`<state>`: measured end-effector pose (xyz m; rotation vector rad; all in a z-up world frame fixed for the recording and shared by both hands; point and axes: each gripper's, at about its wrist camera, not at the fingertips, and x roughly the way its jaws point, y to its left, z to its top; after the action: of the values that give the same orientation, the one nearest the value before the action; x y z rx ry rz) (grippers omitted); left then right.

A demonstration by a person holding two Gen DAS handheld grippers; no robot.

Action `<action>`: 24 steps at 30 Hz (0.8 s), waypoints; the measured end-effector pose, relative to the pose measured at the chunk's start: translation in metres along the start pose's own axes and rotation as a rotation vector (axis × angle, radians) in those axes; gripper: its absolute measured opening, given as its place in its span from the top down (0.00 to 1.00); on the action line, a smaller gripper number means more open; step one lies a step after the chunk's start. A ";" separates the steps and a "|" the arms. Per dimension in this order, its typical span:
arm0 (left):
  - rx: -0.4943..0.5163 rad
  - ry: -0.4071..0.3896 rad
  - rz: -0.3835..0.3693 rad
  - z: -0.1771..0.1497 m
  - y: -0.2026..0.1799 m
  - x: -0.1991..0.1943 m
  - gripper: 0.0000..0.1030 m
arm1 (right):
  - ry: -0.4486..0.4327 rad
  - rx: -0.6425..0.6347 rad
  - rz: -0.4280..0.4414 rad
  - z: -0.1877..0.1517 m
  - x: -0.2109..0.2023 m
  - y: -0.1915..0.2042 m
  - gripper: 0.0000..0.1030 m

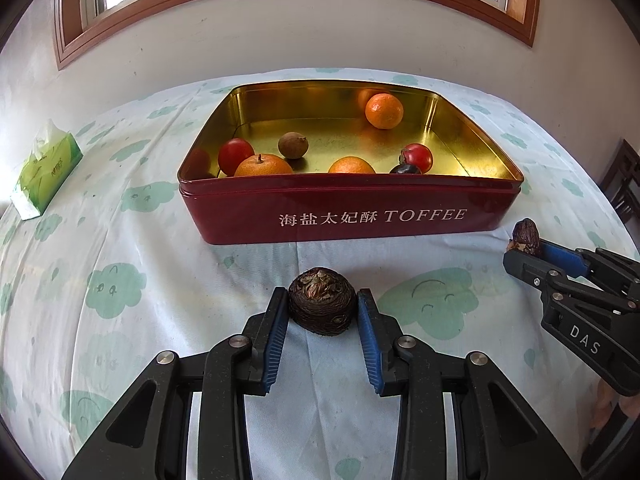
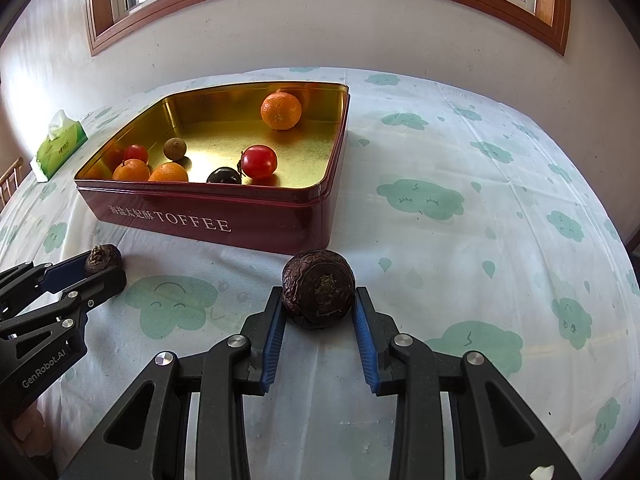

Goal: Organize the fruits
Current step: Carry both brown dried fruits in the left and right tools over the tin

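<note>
My left gripper (image 1: 323, 294) is shut on a dark brown water chestnut (image 1: 322, 304), low over the tablecloth in front of the red toffee tin (image 1: 348, 216). Its blue pads press on both sides of the chestnut. In the right wrist view my right gripper (image 2: 319, 292) is shut on a second, darker water chestnut (image 2: 318, 294), by the tin's (image 2: 208, 216) near right corner. Each gripper shows at the edge of the other's view: the right gripper (image 1: 524, 250) with its chestnut (image 1: 526, 232), the left gripper (image 2: 105, 268) with its chestnut (image 2: 103, 258).
The tin's gold inside holds three oranges (image 1: 384, 110), two red tomatoes (image 1: 236, 156), a brown round fruit (image 1: 293, 145) and a dark chestnut (image 1: 405, 169). A green tissue pack (image 1: 46, 168) lies at the far left. The wall and a window stand behind the table.
</note>
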<state>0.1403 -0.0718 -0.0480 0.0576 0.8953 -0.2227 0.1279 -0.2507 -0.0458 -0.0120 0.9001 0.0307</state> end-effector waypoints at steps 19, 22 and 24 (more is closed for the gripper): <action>-0.046 -0.009 -0.020 0.002 0.011 -0.017 0.66 | -0.012 -0.003 0.022 -0.001 -0.021 0.004 0.70; -0.052 -0.029 -0.022 0.008 0.014 -0.025 0.66 | -0.023 -0.009 0.025 0.001 -0.027 0.006 0.70; -0.055 -0.044 -0.023 0.012 0.018 -0.031 0.66 | -0.032 -0.013 0.029 0.004 -0.031 0.007 0.70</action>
<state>0.1353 -0.0510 -0.0172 -0.0085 0.8582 -0.2201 0.1118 -0.2444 -0.0188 -0.0109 0.8681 0.0635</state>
